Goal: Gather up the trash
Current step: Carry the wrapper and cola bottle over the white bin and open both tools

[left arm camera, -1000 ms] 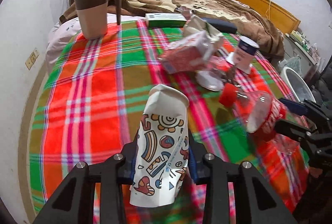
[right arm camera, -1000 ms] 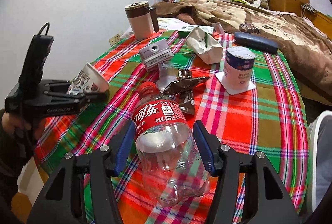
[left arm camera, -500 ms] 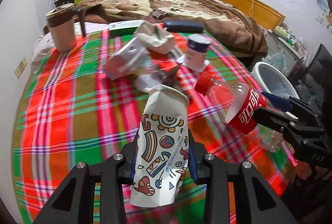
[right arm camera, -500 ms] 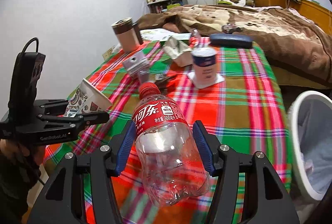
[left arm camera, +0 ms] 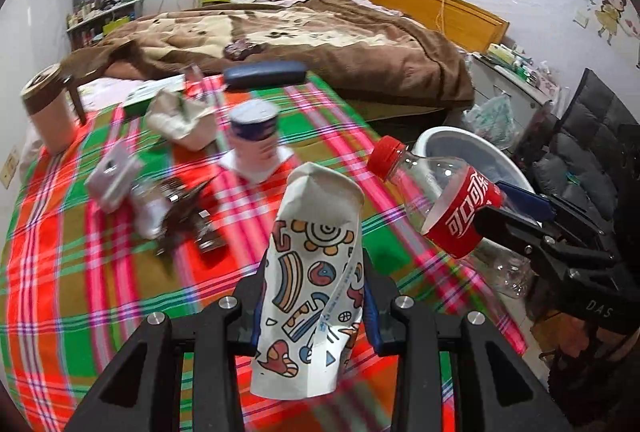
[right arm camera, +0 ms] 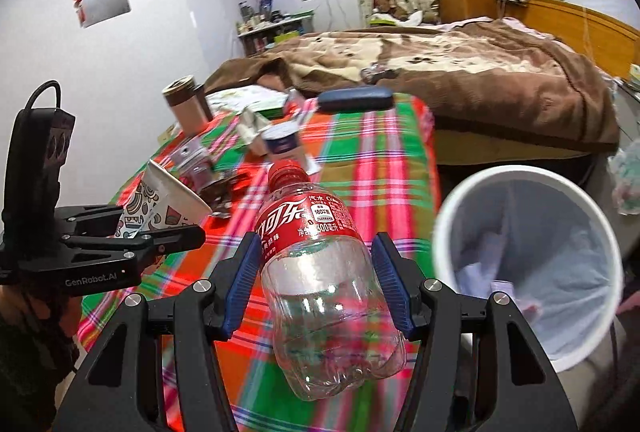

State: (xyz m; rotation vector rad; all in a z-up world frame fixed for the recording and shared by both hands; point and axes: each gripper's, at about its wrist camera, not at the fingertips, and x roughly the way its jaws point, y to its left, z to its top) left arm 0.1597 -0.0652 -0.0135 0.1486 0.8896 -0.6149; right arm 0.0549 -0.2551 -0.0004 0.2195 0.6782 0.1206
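Right gripper (right arm camera: 316,286): you had its blue pads clamped on the clear belly of the plastic bottle (right arm camera: 320,272), one pad on each side
Bottle axis: in the right wrist view it ran from the base at 6 o'clock, nearest you, to the red cap at about 11 o'clock, so it lay nearly along the fingers and tipped a little left
Bin from right gripper: the white waste bin (right arm camera: 452,199) stood at about 2 o'clock of the bottle, just beside it and lower, off the edge of the plaid tablecloth (right arm camera: 384,167), its mouth open toward you
Left gripper (left arm camera: 314,300): you had it pinched on the patterned paper cup (left arm camera: 316,272), which was squashed flat between the pads, its open rim toward 12 o'clock
Bin from left gripper: in the left wrist view the bin sat at about 2 o'clock, well apart, with the bottle and your right gripper between
Nearer hand: your right, by my reading; the bottle looked due to go in first, cap leading, and the cup would need to cross farther right
Left on the table: a yogurt cup (left arm camera: 256,139), crumpled paper (left arm camera: 180,117) and wrappers (left arm camera: 180,216), at 10 to 11 o'clock of the paper cup
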